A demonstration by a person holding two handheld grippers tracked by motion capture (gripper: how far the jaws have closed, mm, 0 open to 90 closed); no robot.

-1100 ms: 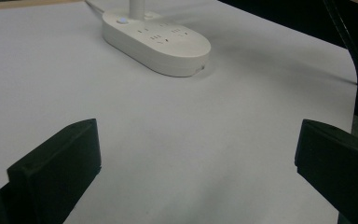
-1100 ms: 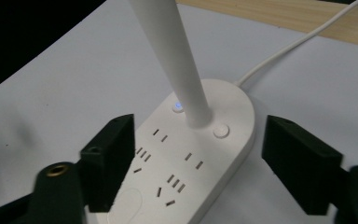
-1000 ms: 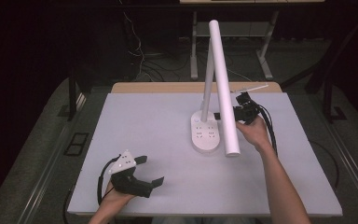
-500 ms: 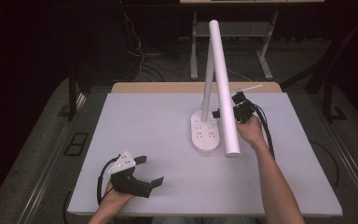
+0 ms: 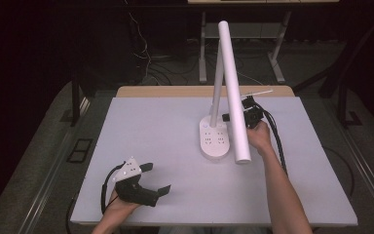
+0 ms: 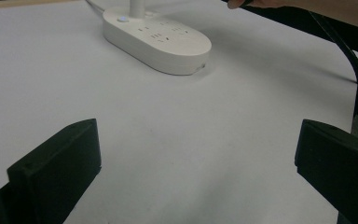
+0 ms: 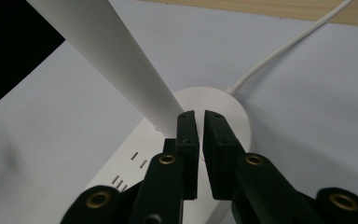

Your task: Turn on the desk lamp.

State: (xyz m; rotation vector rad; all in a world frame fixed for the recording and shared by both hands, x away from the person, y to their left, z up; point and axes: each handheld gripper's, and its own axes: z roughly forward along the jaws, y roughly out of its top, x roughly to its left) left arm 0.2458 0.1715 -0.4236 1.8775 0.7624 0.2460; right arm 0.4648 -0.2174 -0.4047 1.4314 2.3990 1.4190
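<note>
The right gripper [image 7: 200, 116] has its two black jaws drawn almost together, only a thin slit between them and nothing caught in it. Its tips sit right at the foot of the white desk lamp [image 5: 226, 87], beside the slanting white tube [image 7: 116, 70] where it meets the round rear end of the oval white plastic base with socket slots [image 7: 214, 121]. From the high view the same gripper [image 5: 229, 117] hangs low over the back of that base [image 5: 214, 141], just beside the upright stem, with the long lamp head crossing in front of it.

I'd judge the work is pressing the lamp's switch with closed tips. The small round button [image 6: 120, 19] shows near the stem end of the base in the left gripper view, but whether the tips touch it I cannot tell. No glow from the lamp is visible, so the press looks not yet done, or not yet effective.

The left gripper [image 5: 158, 180] rests at the near edge of the grey-white table [image 5: 151, 126], jaws spread wide, grasping nothing, well apart from the lamp. A white cable [image 7: 289, 46] runs from the base to the far side.
</note>
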